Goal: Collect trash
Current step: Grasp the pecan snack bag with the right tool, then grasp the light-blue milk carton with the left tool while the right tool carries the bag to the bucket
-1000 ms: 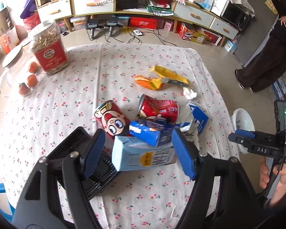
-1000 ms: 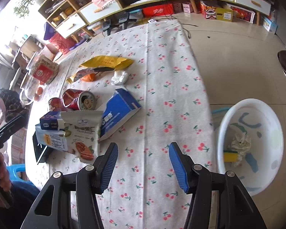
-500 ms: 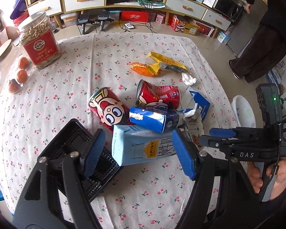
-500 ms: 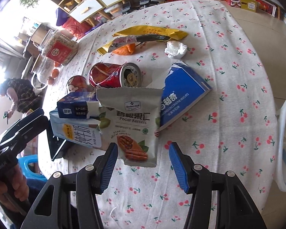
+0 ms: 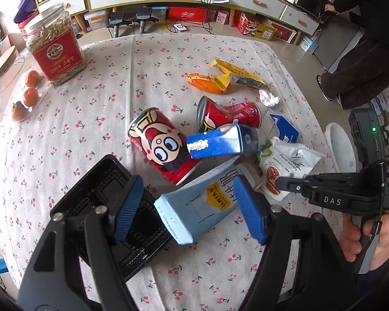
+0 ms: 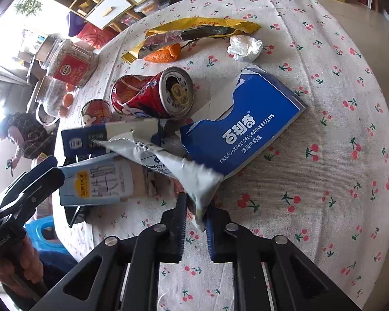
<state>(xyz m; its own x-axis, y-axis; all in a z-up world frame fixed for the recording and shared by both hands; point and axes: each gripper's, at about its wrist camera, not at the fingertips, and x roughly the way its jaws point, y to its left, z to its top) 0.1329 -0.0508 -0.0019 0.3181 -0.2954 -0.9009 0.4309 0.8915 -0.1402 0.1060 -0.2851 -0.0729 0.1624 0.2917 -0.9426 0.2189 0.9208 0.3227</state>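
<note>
Right gripper jaws now clamped on pecan bag, left gripper jaws wide around milk carton.

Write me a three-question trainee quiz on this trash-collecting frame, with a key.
1. True or false: the left gripper is shut on the light blue carton.
2. What does the right gripper hold? A) the crumpled tissue B) the pecan kernel bag C) the dented red can
3. Fill in: the orange peel lies partly under the ____ wrapper.

Key: 1 false, its jaws are open with the carton between them; 2 B, pinched at one edge; 3 yellow.
</note>
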